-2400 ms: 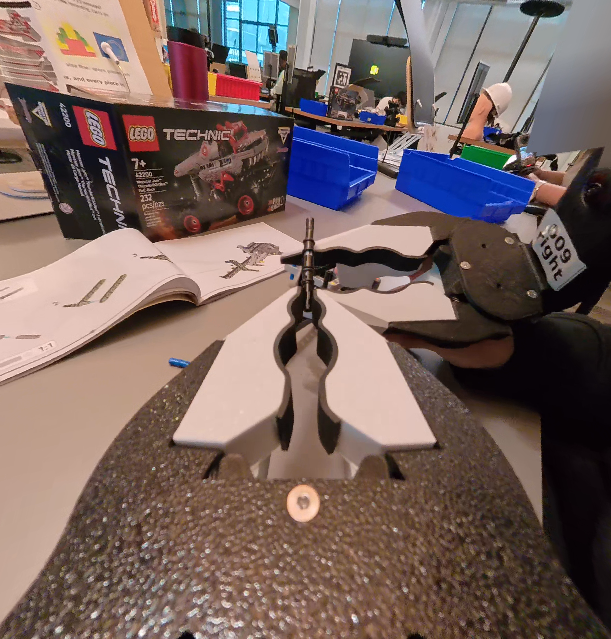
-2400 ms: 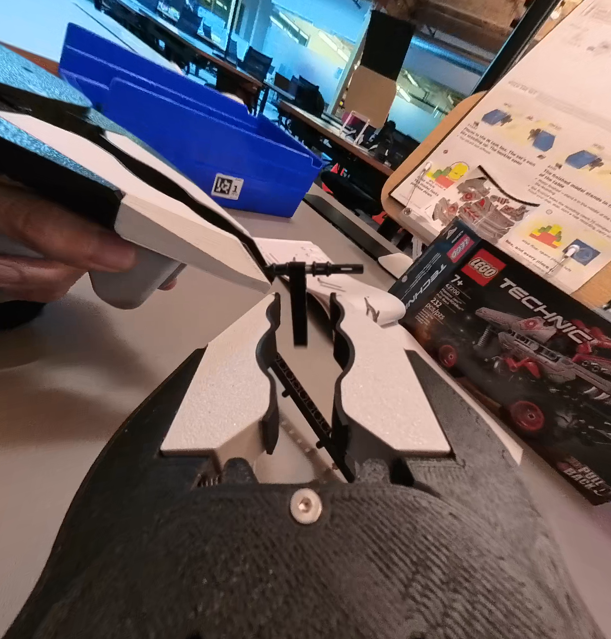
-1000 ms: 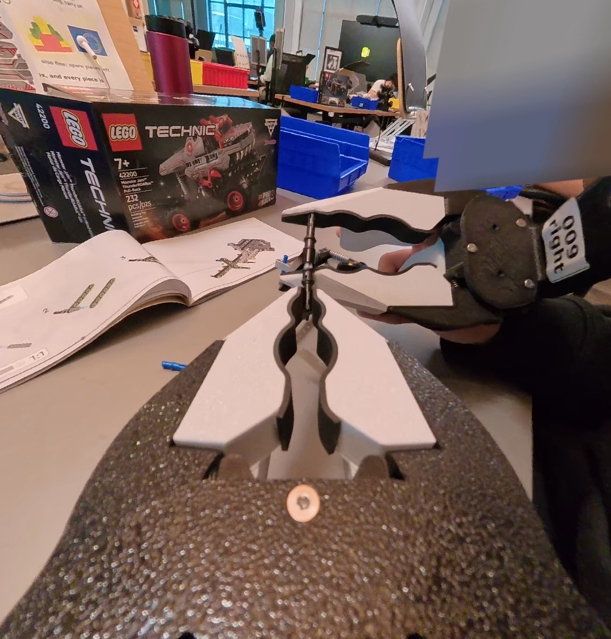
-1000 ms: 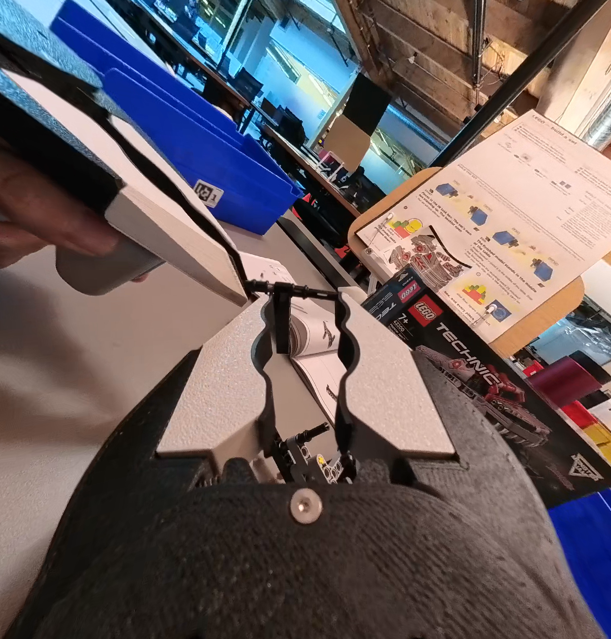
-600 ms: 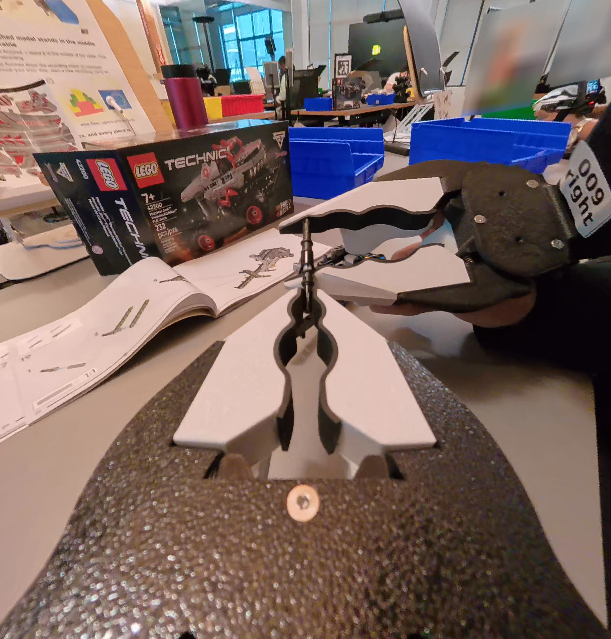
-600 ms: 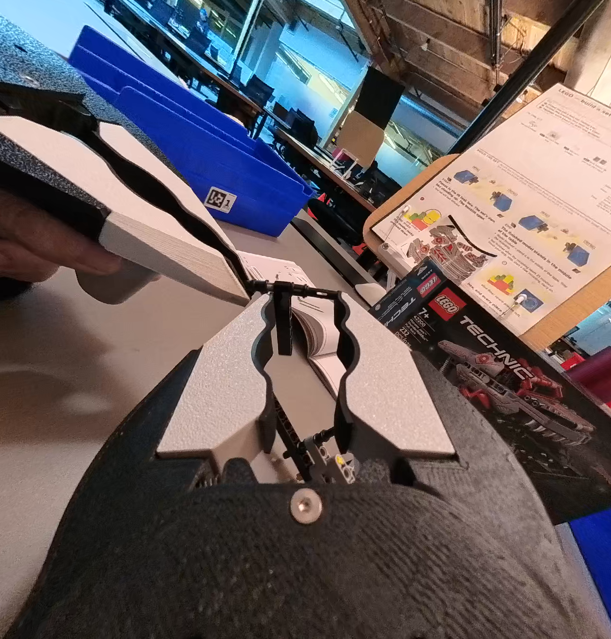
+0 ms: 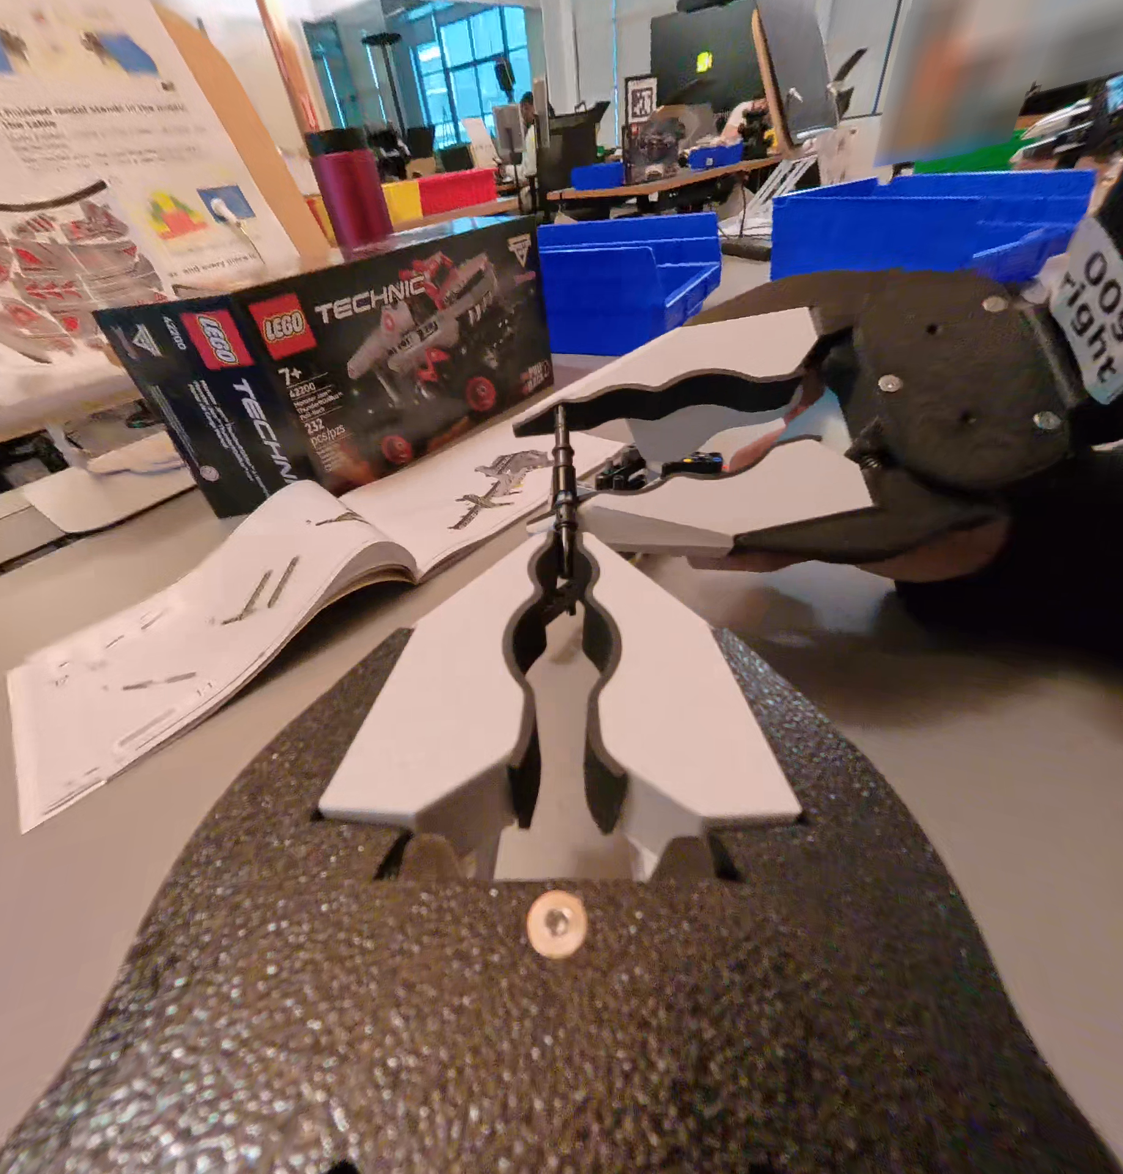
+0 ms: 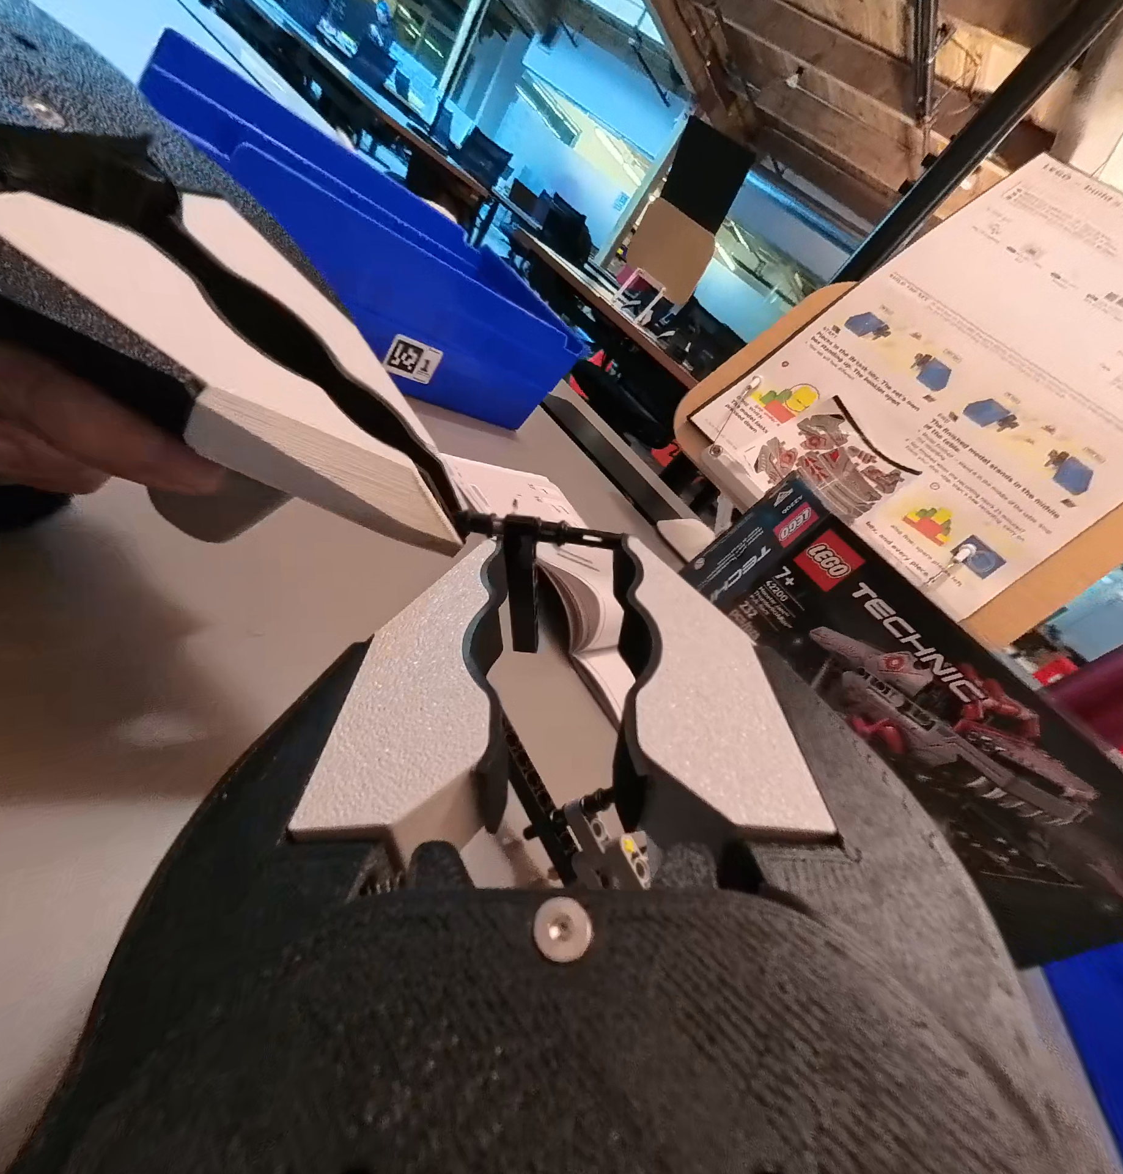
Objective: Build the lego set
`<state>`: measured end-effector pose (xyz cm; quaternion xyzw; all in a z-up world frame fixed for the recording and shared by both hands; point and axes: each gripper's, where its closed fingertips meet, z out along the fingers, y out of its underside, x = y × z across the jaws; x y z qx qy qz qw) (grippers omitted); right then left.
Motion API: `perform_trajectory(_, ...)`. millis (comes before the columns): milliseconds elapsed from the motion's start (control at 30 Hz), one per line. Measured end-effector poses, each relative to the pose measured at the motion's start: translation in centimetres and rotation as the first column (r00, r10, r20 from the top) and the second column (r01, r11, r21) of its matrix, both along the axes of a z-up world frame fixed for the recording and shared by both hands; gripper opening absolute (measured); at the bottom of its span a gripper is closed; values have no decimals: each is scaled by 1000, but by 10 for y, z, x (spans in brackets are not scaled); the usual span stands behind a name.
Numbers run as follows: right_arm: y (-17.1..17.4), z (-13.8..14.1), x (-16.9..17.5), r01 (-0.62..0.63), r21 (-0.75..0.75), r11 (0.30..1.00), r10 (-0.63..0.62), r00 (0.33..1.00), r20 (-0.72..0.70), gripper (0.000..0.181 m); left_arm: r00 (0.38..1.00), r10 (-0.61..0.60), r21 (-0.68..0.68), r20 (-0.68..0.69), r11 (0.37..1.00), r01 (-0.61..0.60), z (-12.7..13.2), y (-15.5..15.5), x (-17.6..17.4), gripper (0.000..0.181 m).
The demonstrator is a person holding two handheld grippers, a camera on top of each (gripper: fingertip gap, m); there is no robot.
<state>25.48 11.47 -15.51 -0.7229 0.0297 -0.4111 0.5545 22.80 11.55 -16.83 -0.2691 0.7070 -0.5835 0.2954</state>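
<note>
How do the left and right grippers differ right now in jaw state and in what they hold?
The left gripper is pinched shut on the black axle, gripping its lower end. The right gripper stands wider, its fingertips bracketing the axle's length, with a black beam hanging between them. Both meet at the same axle above the table.

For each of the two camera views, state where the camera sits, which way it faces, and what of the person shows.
Left wrist view: on the left gripper, facing the set box; a sleeve shows.
Right wrist view: on the right gripper, facing the instruction board; fingers show.
Shared: the black axle, both grippers, box, booklet.
</note>
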Motion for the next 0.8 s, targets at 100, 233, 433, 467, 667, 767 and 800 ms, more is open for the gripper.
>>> perform_trajectory(100,0,2,-2,-13,26,1000,13,1000,-9,32,994,-59,-119,-90,992,48,3,-1,-2,1)
perform_trajectory(233,1,3,-4,-24,34,999,24,1000,-9,32,943,-206,-348,-260,931,107,4,-2,-5,1)
perform_trajectory(433,1,4,-4,-15,39,999,15,1000,-5,32,994,-70,-125,-83,990,59,5,1,-1,1)
perform_trajectory(467,1,4,-4,-13,39,999,13,1000,2,32,999,-31,-22,-8,999,31,5,1,-1,1)
perform_trajectory(667,2,6,-8,-38,22,999,38,999,25,32,985,-12,202,171,979,-23,7,3,-2,1)
perform_trajectory(767,3,6,-9,-52,27,998,52,998,25,32,992,-36,179,123,984,14,8,4,-4,1)
perform_trajectory(800,3,7,-10,-60,29,998,59,998,28,32,997,-60,101,51,993,54,8,3,-5,1)
